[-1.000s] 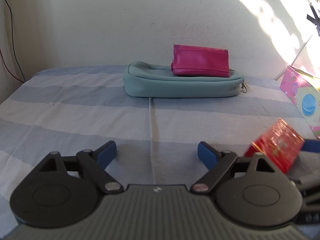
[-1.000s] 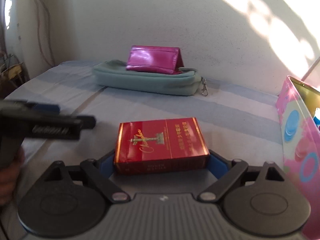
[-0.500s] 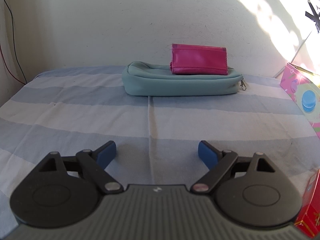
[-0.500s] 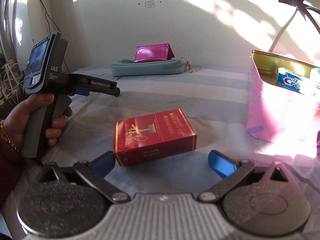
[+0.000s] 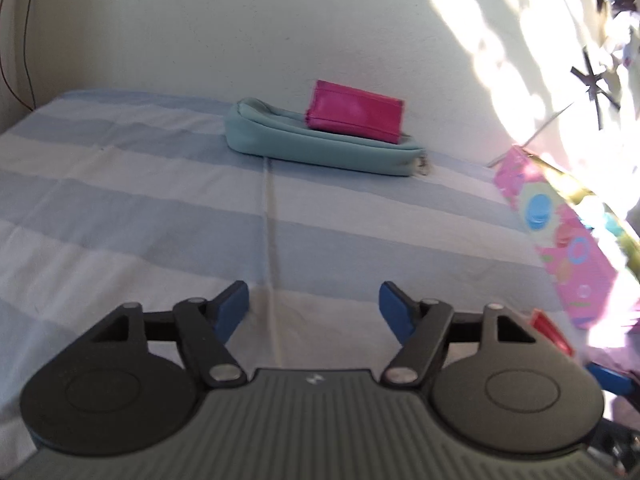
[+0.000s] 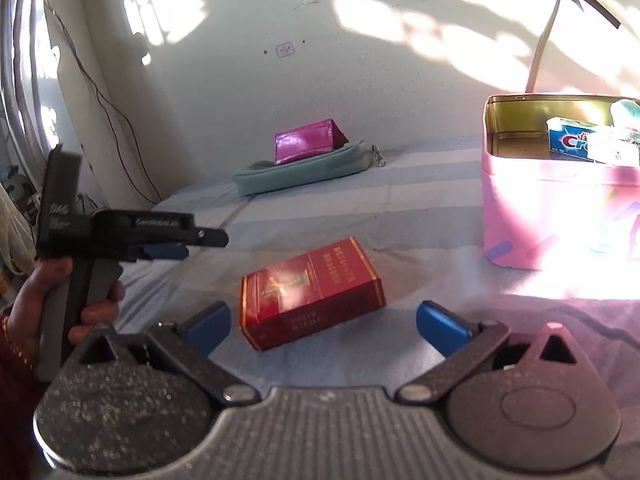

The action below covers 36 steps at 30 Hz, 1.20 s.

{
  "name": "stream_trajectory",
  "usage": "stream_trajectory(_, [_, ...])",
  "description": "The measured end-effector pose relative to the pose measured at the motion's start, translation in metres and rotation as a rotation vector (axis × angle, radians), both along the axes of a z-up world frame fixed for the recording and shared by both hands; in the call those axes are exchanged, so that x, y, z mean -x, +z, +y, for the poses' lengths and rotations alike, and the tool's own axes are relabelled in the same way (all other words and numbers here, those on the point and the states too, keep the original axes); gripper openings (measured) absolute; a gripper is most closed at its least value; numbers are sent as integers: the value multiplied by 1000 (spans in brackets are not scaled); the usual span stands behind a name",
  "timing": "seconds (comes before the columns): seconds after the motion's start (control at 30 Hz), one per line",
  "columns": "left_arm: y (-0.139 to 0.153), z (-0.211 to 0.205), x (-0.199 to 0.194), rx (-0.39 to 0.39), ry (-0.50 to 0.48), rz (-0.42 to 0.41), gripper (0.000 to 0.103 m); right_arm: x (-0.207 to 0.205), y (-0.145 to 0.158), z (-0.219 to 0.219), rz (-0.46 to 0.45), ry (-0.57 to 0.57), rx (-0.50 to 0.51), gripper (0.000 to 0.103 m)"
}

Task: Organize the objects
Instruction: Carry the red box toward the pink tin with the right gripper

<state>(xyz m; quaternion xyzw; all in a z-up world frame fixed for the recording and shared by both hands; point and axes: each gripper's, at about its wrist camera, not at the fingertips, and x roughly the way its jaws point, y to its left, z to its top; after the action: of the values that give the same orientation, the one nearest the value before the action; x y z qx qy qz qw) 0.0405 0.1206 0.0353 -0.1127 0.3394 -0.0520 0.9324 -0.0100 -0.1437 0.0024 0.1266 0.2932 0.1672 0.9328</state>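
Observation:
A red cigarette box [image 6: 310,294] lies flat on the striped sheet, between and just ahead of my right gripper's [image 6: 323,322] open blue fingers, touching neither. A corner of the box [image 5: 550,330] shows at the right in the left wrist view. My left gripper [image 5: 313,306] is open and empty over the sheet; it shows from the side in the right wrist view [image 6: 172,246], held in a hand. A pink wallet [image 5: 356,116] lies on a teal pouch [image 5: 320,146] by the far wall. A pink tin [image 6: 560,208] stands at the right.
The tin holds a toothpaste box [image 6: 580,144] and other items; it also shows in the left wrist view [image 5: 560,240]. The bed meets a white wall at the back. Cables hang at the left wall [image 6: 100,96].
My right gripper has opened and let go of the red box, which now lies on the sheet. The right gripper has pulled back and turned towards the tin. The left gripper has tilted slightly.

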Motion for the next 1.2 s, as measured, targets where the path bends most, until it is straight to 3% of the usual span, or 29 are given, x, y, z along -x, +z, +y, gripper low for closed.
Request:
stream_trajectory(0.07, [7,-5,20,76,-65,6,63,-1,2,-14,-16,-34,-69,94])
stream_trajectory(0.17, [12,-16,41,208,-189,20,62,-8,4,-30,-16,-79,-101,72])
stream_trajectory(0.27, [11,-38,50,247,-269,22,62,-21,0,-41,29,-93,-102,60])
stream_trajectory(0.43, [2,-69,42,294,-329,75,61,-30,-9,-47,72,-65,-172,57])
stream_trajectory(0.57, [-7,-75,39,305,-323,112,51,-29,-10,-45,72,-31,-172,56])
stream_trajectory(0.7, [-14,-68,34,303,-286,138,44,-32,-13,-39,97,28,-169,41])
stream_trajectory(0.9, [-9,-49,24,287,-212,113,41,-18,-8,-26,41,174,-157,42])
stream_trajectory(1.07, [-7,-44,21,283,-212,114,42,-12,-2,-16,-9,153,-69,56])
stream_trajectory(1.2, [-12,-57,20,271,-258,116,42,-20,-6,-9,45,152,-26,55])
